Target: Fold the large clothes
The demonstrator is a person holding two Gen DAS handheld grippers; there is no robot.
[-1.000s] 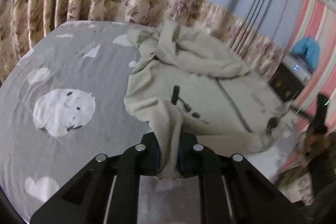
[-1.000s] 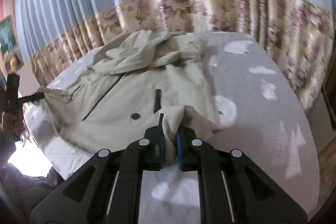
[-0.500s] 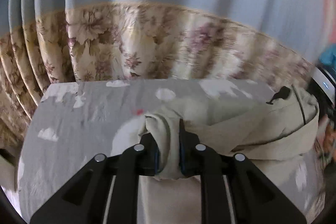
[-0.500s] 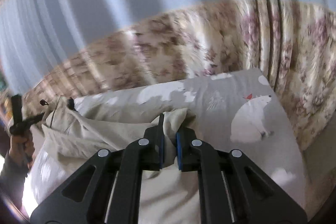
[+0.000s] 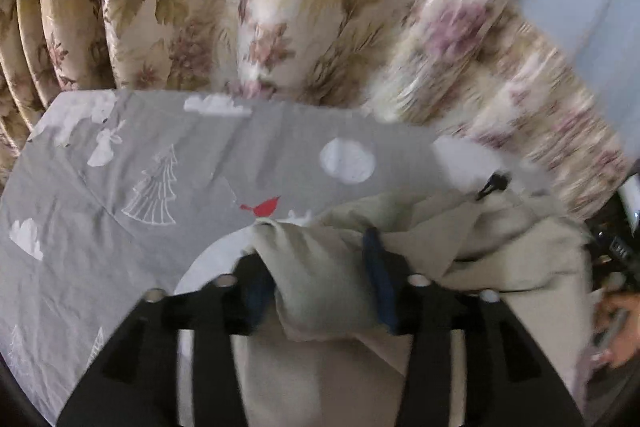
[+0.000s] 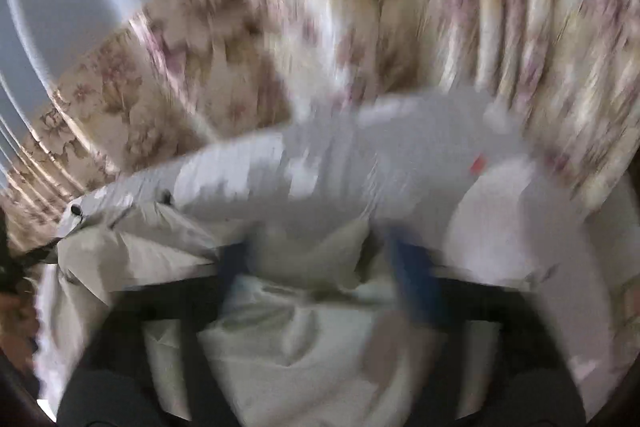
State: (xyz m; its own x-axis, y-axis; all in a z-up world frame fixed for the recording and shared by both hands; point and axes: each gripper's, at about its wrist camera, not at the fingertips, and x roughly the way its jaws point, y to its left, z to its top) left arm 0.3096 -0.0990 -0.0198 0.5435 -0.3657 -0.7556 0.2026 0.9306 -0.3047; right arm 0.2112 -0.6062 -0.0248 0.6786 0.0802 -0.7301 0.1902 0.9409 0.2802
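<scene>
No brand, label or legible writing can be made out, and no containers are seen. A beige jacket [image 5: 472,251] is spread on a grey bedsheet [image 5: 200,163] printed with white trees, clouds and a red bird; it lies toward the near right, its black drawcord toggle [image 5: 494,183] at the far right. Behind the bed a floral curtain [image 5: 280,11] is hung. The left gripper [image 5: 320,279] is seen with jaws opening, a bunched fold of jacket between them and no longer pinched. The right gripper [image 6: 320,263], heavily blurred, is also opening wide, jacket cloth [image 6: 304,331] lying loose between its blue pads [image 6: 416,287].
</scene>
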